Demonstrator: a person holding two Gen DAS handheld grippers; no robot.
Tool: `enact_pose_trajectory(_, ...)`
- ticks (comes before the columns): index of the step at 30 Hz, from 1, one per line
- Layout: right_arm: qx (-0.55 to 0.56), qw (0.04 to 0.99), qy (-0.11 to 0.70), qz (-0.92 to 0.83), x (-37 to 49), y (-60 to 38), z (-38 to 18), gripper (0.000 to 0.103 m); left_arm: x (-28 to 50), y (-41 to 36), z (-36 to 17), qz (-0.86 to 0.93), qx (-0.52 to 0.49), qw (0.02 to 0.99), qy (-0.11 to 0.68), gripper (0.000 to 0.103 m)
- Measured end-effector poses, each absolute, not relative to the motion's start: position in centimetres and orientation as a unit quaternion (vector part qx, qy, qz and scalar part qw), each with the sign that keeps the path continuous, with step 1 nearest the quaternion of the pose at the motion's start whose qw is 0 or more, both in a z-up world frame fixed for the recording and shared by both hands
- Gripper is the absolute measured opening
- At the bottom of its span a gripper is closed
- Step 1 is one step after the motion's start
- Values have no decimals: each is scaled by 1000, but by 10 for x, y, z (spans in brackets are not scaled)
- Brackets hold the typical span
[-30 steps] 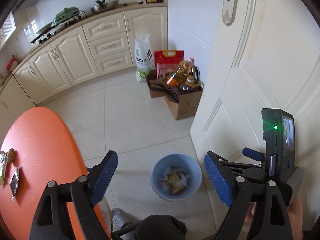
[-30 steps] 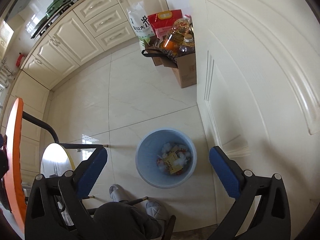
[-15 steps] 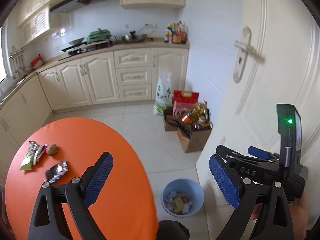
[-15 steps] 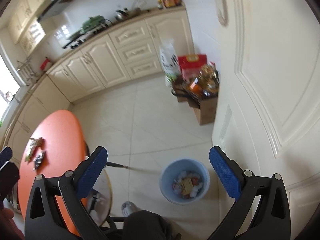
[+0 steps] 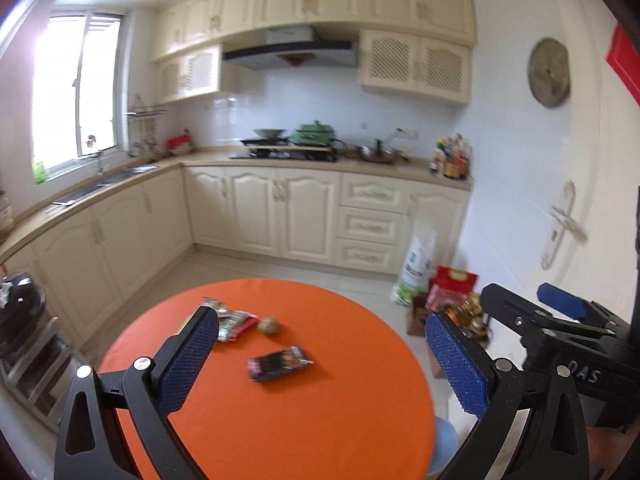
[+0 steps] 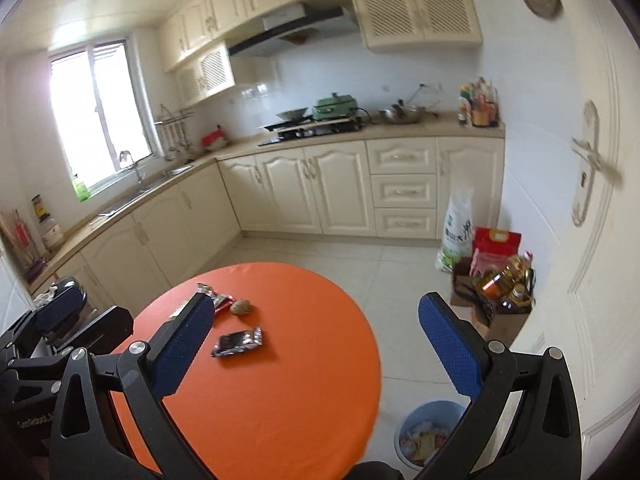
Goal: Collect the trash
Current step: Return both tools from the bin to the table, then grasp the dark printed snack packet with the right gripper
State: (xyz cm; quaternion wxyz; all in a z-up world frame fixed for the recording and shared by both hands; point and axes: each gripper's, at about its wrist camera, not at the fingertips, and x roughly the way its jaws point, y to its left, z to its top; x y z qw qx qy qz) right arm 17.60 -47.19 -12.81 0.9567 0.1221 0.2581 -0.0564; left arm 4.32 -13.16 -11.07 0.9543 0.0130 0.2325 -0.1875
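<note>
View shift: a second ago both wrist cameras looked down at the blue waste bin [image 6: 430,436] on the floor; now both look across the round orange table [image 5: 320,420] toward the kitchen cabinets.
Left gripper [image 5: 332,364]: its jaws have just been opening and now stand wide apart, with nothing between the blue pads.
Right gripper [image 6: 320,348]: jaws spread wide, empty.
Trash on the table: a dark foil wrapper [image 5: 278,363] lies near the table's middle; beyond it sits a small brown crumpled lump [image 5: 270,325], and a cluster of snack wrappers [image 5: 232,322] lies toward the far left edge, partly hidden by a left finger.
Bin: beside the table's right edge, by the door, already holding scraps; what they are is too blurred to tell.
Meaning: a drop-off looks finished; the next pickup probably targets the foil wrapper, the nearest piece.
</note>
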Motion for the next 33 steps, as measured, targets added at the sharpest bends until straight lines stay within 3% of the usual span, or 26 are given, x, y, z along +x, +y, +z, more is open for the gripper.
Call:
enact_pose_trajectory(11,56,977,204,25,169,-355,-90,103,-9,-21,-114,-78,-14,978,194,102)
enact_pose_trajectory(22,28,980,191,47,164,-314,-86,103,-46,-25,-118,-43,-28,981,185,102)
enact_pose_trajectory(27,24,975,215,40,180,-314,-102,103,-36,-33,-125,-40,-24,979,196,102)
enact_pose_trajectory(33,21,956,292,24,231,-330,-159,103,14,-44,-133,-37,-28,970,238,102)
